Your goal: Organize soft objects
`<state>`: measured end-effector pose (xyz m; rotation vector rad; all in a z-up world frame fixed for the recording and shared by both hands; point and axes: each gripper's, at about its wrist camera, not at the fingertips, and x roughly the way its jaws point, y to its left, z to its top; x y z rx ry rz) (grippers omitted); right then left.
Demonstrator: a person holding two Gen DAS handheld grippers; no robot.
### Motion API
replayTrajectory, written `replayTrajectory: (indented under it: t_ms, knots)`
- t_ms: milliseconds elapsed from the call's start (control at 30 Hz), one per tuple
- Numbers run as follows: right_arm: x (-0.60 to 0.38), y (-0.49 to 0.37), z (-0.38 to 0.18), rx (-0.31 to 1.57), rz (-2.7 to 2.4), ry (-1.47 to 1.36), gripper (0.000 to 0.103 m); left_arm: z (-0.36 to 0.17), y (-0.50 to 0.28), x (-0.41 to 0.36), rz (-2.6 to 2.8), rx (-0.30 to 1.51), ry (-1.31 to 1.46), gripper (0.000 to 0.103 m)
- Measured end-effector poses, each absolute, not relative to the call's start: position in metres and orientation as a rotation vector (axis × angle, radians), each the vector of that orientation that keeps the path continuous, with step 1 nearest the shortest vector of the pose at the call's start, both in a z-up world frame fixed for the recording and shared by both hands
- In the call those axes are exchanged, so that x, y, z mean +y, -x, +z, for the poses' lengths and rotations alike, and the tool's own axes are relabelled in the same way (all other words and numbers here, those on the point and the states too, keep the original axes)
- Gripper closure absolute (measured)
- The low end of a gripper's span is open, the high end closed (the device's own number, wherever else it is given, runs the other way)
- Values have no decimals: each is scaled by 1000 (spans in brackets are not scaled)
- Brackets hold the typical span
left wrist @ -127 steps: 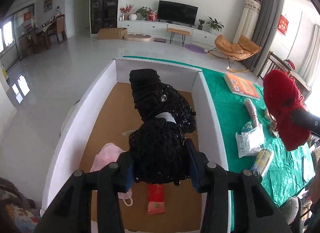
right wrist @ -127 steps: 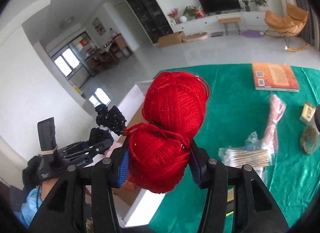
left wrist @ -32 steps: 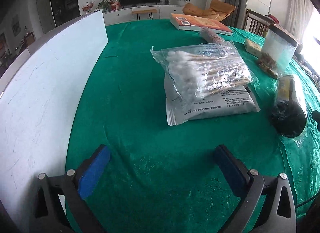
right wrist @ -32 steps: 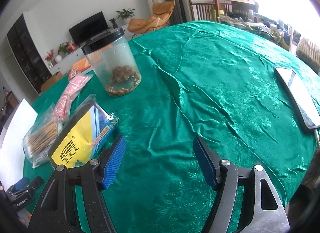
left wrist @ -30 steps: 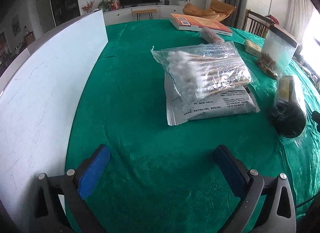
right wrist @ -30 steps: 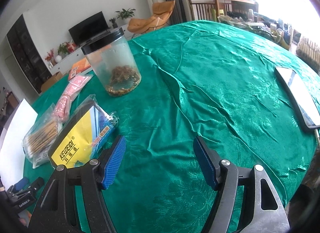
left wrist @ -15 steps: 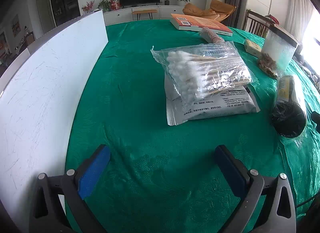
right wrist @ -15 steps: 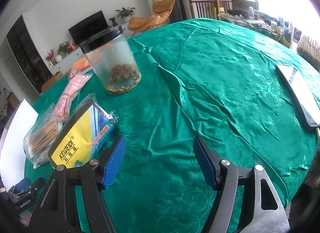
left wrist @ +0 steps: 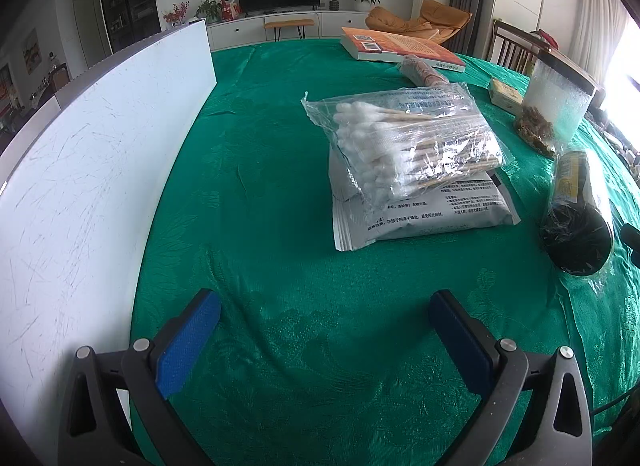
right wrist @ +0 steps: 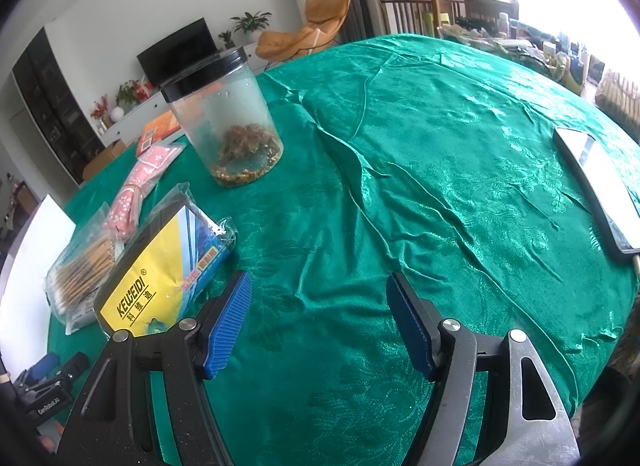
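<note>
My left gripper [left wrist: 324, 306] is open and empty, low over the green tablecloth [left wrist: 260, 225], just right of the white box's outer wall [left wrist: 80, 169]. The box's inside is hidden, so the soft objects are out of sight. My right gripper [right wrist: 318, 292] is open and empty over a bare stretch of the green cloth [right wrist: 440, 169]. The left gripper also shows at the lower left of the right wrist view [right wrist: 44, 378].
A bag of cotton swabs [left wrist: 412, 145] lies on a grey packet [left wrist: 424, 213]. A yellow-labelled roll [left wrist: 576, 217], a clear jar [left wrist: 556, 105], an orange book [left wrist: 400, 49] and a pink roll [right wrist: 138, 181] lie around. A phone [right wrist: 596, 181] lies at the right.
Since four seconds ago both grippers have let go of the black item and red yarn and come out over the table, open. In the last second nothing has visibly moved.
</note>
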<state>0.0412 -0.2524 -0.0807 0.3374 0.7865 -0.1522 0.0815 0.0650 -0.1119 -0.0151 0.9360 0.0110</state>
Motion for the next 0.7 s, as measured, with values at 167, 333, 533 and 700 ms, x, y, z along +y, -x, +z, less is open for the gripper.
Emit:
replayTrajectory:
  t_ms: [167, 333, 533, 700]
  knots:
    - [-252, -41, -82, 789, -152, -337, 30, -112, -81, 65, 11, 936, 15, 0]
    - [-252, -42, -82, 791, -153, -337, 30, -112, -81, 65, 11, 936, 16, 0]
    - [-252, -42, -83, 793, -152, -338, 30, -112, -81, 65, 11, 936, 15, 0]
    - [-252, -42, -83, 792, -151, -338, 30, -112, -81, 65, 11, 936, 16, 0]
